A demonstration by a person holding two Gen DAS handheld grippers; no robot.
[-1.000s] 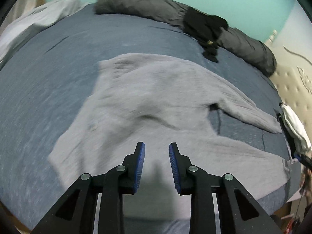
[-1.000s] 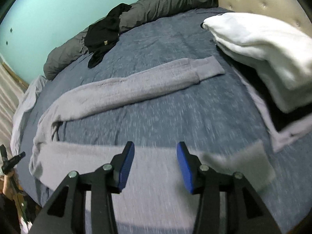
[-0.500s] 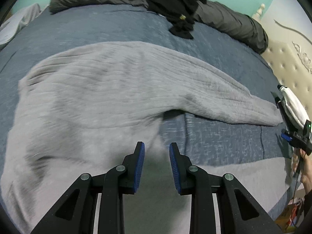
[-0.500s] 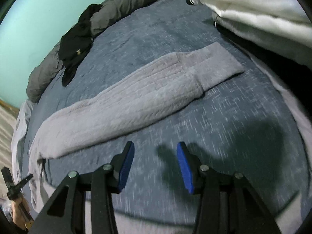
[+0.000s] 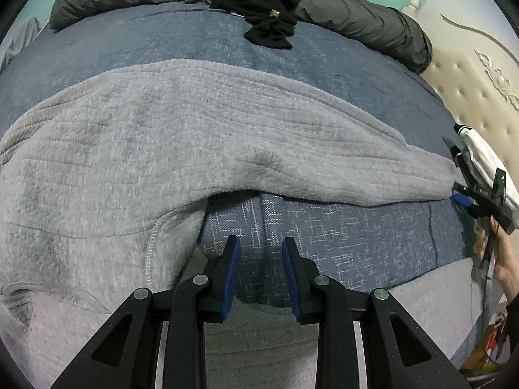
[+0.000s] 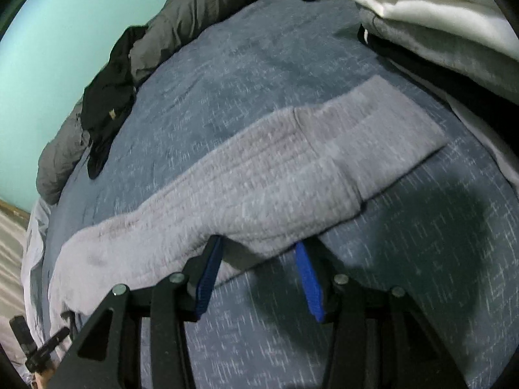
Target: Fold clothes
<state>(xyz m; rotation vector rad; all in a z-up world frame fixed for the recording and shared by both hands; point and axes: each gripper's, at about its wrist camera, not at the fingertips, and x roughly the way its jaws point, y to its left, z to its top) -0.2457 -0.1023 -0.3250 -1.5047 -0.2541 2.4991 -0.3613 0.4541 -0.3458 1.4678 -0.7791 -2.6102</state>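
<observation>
A grey knit sweater (image 5: 162,136) lies spread flat on the blue bedspread (image 5: 324,227). My left gripper (image 5: 261,253) is open, low over bare bedspread in the armpit gap between the sweater's body and its sleeve, with nothing between the pads. In the right wrist view that sleeve (image 6: 259,178) runs across the bed, its cuff (image 6: 373,129) to the right. My right gripper (image 6: 259,246) is open, fingertips at the sleeve's near edge, and a bit of that edge sits between them unpinched. The right gripper (image 5: 483,194), held by a hand, also shows in the left wrist view.
A black garment (image 5: 269,3) lies on a dark grey rolled duvet (image 5: 363,22) along the far side by the teal wall. A stack of folded white and grey clothes (image 6: 421,9) sits close beyond the cuff. The tufted headboard (image 5: 470,97) is to the right.
Both grippers moved forward and down toward the sweater. The left went from over the body to the armpit gap. The right went from the near part of the sweater to the sleeve's edge.
</observation>
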